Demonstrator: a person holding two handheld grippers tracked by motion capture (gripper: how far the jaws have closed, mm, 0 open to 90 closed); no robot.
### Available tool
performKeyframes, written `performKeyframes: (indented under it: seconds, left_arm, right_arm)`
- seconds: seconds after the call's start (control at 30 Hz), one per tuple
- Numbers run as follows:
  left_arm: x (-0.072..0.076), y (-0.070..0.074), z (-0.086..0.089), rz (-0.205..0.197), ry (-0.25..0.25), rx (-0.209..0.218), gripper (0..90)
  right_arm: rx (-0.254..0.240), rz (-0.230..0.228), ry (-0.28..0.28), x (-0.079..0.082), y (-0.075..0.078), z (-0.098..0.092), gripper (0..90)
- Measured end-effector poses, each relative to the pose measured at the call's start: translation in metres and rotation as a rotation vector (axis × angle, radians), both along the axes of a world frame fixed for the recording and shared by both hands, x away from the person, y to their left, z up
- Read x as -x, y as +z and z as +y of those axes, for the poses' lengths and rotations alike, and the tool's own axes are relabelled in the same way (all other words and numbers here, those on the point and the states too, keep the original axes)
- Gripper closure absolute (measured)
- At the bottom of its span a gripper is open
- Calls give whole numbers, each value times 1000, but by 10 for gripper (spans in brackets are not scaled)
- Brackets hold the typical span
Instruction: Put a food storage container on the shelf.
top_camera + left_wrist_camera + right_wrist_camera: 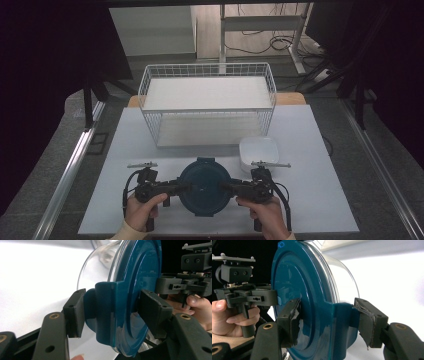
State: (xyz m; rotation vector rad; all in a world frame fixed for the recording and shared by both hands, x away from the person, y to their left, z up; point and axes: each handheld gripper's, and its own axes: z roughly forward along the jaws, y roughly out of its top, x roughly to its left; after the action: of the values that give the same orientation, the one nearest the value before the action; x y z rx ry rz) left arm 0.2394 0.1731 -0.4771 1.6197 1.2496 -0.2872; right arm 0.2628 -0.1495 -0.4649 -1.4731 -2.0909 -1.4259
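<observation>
White table (pixel 320 200), dark room beyond; wire basket (pixel 207 102) at 12 o'clock, white box (pixel 259 154) at 2 o'clock of the jar (pixel 204 186). Jar sits near the front edge, blue lid (pixel 135 290) up. Left gripper (pixel 186 188) at its 9 o'clock, right gripper (pixel 224 188) at 3 — each pair of jaws clamped on a lid latch, likely to unclip or lift the lid evenly.

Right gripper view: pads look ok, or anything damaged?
The right gripper has worn pads: the grey facing on the far pad is torn and peeling, a ragged strip hanging off its lower edge, and the near pad is frayed too. Both grippers clamp the latch tabs of the blue lid. The left gripper pads look intact.
</observation>
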Motion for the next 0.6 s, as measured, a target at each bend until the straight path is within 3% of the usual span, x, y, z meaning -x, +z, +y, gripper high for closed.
performKeyframes:
  seconds: [0.2,0.6]
  left_arm:
    - [-3,13,2,-22,5,0,410]
    - [-25,41,5,-47,3,1,410]
  right_arm:
    - [3,-24,9,-4,15,2,396]
    - [19,-61,23,-27,46,6,396]
